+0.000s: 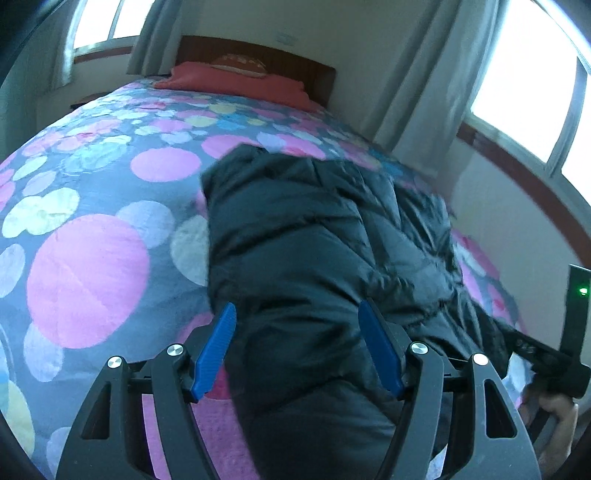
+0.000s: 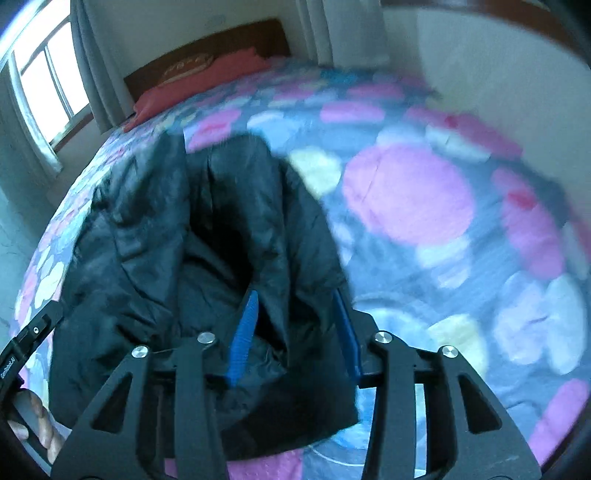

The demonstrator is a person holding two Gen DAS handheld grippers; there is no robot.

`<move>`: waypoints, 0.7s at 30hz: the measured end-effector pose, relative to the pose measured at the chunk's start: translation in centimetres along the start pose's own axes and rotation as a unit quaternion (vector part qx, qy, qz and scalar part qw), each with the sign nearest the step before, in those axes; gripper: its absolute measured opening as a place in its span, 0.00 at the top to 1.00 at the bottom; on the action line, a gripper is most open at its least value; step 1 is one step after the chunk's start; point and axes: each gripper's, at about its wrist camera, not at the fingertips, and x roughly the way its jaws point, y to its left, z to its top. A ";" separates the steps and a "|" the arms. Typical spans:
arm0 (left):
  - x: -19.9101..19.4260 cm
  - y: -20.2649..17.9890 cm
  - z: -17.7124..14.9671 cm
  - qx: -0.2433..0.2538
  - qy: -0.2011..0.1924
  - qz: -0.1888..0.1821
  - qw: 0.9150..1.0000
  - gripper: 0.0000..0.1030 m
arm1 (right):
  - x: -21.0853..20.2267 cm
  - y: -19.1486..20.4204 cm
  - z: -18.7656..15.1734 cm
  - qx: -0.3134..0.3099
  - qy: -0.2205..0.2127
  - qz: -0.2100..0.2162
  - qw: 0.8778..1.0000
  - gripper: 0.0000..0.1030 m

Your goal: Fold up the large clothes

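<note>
The black jacket [image 1: 325, 240] lay on the bedspread [image 1: 88, 258] below the red pillow [image 1: 229, 79], ready for folding, the left gripper [image 1: 297, 347] wide above it and the right gripper [image 2: 295, 332] part-open around a fold, its grip unclear.

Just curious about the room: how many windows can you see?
2: one window left of the headboard, one window along the bed's right side. Others may be out of view.

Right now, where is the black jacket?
The jacket lies on the spotted bedspread, near the foot of the bed, just ahead of both grippers.
</note>
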 end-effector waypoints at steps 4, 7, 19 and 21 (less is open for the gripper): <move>-0.4 1.5 1.5 -0.030 -0.014 0.012 0.999 0.34 | -0.7 2.0 2.3 -0.008 -0.017 0.017 1.000 0.58; 0.0 2.4 2.4 -0.058 -0.012 0.021 0.998 0.34 | 0.4 4.2 3.9 -0.027 -0.019 0.026 0.999 0.58; 4.9 1.0 3.2 -0.054 0.028 0.036 0.997 0.34 | 8.3 6.0 3.8 -0.074 0.047 -0.050 0.995 1.00; 5.7 0.7 2.9 -0.052 0.031 0.042 0.997 0.32 | 9.8 4.3 2.4 -0.049 0.058 -0.026 0.997 1.00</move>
